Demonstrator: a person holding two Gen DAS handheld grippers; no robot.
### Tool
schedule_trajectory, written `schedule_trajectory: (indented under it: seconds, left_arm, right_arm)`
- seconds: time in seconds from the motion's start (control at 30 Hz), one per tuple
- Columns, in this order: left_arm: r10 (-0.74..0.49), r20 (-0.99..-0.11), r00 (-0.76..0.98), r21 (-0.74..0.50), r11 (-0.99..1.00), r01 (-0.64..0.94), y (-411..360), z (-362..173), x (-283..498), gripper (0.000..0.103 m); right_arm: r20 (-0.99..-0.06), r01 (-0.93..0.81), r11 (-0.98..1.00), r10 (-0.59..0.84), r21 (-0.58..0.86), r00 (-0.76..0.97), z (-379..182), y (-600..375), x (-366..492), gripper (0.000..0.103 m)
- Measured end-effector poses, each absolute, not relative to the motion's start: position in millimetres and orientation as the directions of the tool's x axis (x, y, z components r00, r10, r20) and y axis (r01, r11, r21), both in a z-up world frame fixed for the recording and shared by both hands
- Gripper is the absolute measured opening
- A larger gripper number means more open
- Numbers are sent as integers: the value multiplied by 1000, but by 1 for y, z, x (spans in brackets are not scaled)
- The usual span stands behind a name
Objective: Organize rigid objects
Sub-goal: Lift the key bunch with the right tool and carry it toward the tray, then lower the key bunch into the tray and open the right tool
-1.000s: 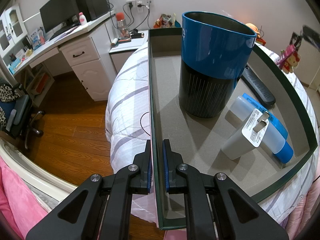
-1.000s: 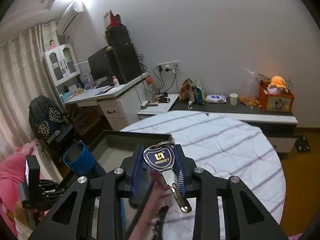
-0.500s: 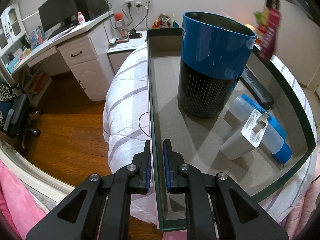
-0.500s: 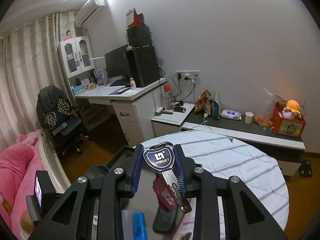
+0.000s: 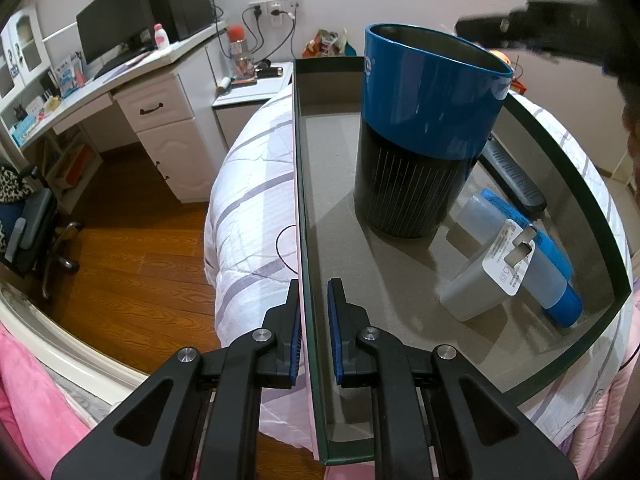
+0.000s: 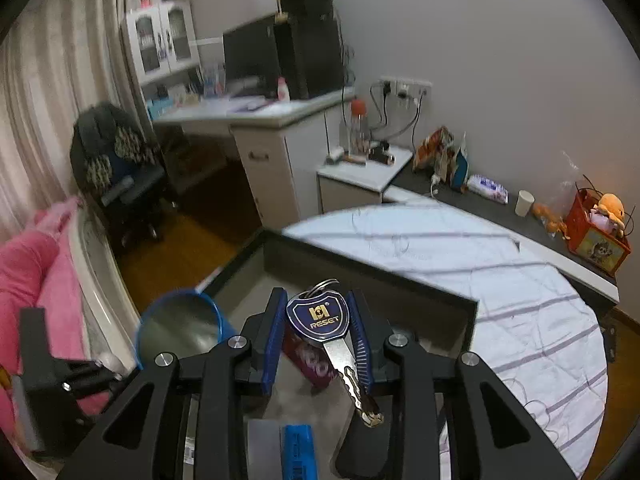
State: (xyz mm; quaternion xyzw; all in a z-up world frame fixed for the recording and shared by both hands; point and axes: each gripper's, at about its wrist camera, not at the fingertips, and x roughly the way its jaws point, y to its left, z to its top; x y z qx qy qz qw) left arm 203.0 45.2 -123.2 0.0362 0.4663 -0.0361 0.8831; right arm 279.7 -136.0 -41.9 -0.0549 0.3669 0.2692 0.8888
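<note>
On the bed, my left tool (image 5: 313, 322) is clamped on the tray (image 5: 299, 168) wall; blue cup (image 5: 424, 132), white charger (image 5: 486, 272), blue tube (image 5: 560, 276) and black remote (image 5: 514, 178) sit inside. My right tool (image 6: 316, 342) grips the key (image 6: 318, 316) above the tray.

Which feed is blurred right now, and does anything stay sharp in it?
Right wrist view: motion blur smears the desk, curtains and tray, yet the key held in the right tool stays sharp. Left wrist view: crisp on the cup and charger; only the dark shape at top right is smeared.
</note>
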Motion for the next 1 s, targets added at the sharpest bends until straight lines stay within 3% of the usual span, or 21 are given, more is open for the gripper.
schedule_trajectory:
  seconds: [0.17, 0.67, 0.8, 1.0]
  left_arm:
    - [-29, -826, 563, 31, 995, 97, 45, -123, 203, 10]
    - [-29, -827, 562, 32, 995, 98, 46, -124, 203, 10]
    - [-29, -826, 562, 32, 995, 97, 45, -123, 203, 10]
    - [-19, -828, 560, 41, 995, 94, 45, -124, 203, 10]
  right_arm:
    - [-733, -524, 851, 377, 33, 566, -54, -120, 278, 32]
    - [-761, -522, 853, 347, 12, 549, -58, -112, 275, 32]
    - [-747, -505, 863, 334, -3, 575, -56, -115, 274, 54]
    - [-737, -494, 869, 325, -13, 593, -50, -123, 267, 56]
